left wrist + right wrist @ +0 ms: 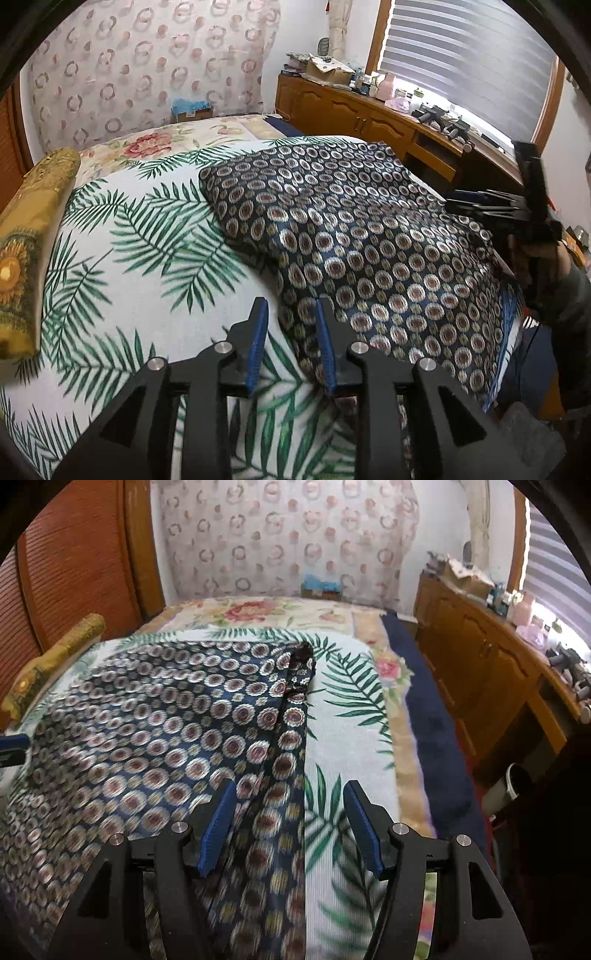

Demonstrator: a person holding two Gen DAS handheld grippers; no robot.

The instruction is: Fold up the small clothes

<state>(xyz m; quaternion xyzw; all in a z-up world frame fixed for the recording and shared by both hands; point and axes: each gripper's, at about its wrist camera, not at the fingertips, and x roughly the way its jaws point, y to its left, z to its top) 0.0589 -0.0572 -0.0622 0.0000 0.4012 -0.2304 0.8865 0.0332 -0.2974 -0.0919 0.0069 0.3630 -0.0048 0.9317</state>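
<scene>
Navy patterned garment (354, 236) lies spread on the bed's palm-leaf sheet (122, 236). Our left gripper (290, 314) holds its jaws a little apart at the cloth's near edge, pinching nothing. Further right, our right gripper (290, 794) keeps its jaws wide, straddling the garment's folded edge (pads clear of it).

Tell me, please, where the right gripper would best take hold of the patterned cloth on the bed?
Probably its near right edge, which lies between the open right gripper fingers. The patterned cloth is flat elsewhere, but this edge is a thicker fold running away across the sheet, so come from the near side, along it.
</scene>
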